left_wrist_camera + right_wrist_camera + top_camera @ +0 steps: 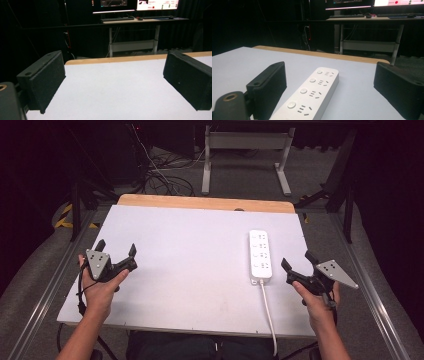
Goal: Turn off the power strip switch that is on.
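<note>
A white power strip (260,255) with several sockets and round buttons lies lengthwise on the right half of the white table top (190,255); its white cord (268,312) runs off the near edge. My right gripper (298,260) hovers open just right of the strip's near end. In the right gripper view the power strip (309,96) lies between the spread jaws, nearer the left one, untouched. My left gripper (116,248) is held open at the table's left edge; in the left gripper view, bare table (112,87) lies between its jaws.
A wooden strip (205,202) borders the table's far edge. Metal rails (372,295) run along both sides. Beyond stand a white desk frame (245,160), floor cables (165,175) and, in the gripper views, monitors (136,3) on a desk.
</note>
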Demonstrator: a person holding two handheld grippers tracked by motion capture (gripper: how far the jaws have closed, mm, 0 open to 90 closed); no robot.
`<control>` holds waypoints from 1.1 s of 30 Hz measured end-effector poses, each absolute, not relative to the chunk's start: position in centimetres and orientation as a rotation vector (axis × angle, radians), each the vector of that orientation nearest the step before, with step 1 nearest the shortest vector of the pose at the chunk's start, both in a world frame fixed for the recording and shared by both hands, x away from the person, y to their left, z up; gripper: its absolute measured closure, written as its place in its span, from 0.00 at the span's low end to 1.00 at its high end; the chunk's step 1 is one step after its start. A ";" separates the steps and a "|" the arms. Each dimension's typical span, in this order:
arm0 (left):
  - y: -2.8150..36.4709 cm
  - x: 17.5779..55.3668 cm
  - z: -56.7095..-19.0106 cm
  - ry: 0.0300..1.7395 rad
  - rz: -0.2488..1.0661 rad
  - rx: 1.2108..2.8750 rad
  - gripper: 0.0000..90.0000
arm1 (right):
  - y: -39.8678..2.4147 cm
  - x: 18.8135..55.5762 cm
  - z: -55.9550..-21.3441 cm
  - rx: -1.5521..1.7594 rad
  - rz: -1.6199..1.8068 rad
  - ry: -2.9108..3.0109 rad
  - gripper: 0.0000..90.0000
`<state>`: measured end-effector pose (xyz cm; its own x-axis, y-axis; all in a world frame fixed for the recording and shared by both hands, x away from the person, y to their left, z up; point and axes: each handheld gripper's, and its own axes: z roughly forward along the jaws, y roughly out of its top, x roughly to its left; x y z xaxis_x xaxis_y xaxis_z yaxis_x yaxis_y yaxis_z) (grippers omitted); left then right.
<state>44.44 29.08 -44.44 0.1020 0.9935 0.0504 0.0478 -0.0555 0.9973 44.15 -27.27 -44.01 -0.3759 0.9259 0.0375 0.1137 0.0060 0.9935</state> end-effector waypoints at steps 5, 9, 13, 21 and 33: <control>29.2 44.4 -44.3 1.149 1.144 1.323 0.05 | -27.2 44.0 -44.0 1.095 1.440 1.569 0.12; 29.6 44.4 -44.3 1.162 1.145 1.309 0.05 | -27.2 43.9 -43.9 1.097 1.437 1.569 0.13; 29.7 44.4 -44.3 1.163 1.152 1.308 0.05 | -27.1 44.0 -43.9 1.092 1.435 1.566 0.18; 29.7 44.4 -44.4 1.170 1.150 1.307 0.05 | -26.9 44.0 -43.8 1.063 1.439 1.574 0.22; 29.7 44.5 -44.4 1.166 1.149 1.310 0.05 | -27.2 43.7 -43.4 0.998 1.435 1.588 0.64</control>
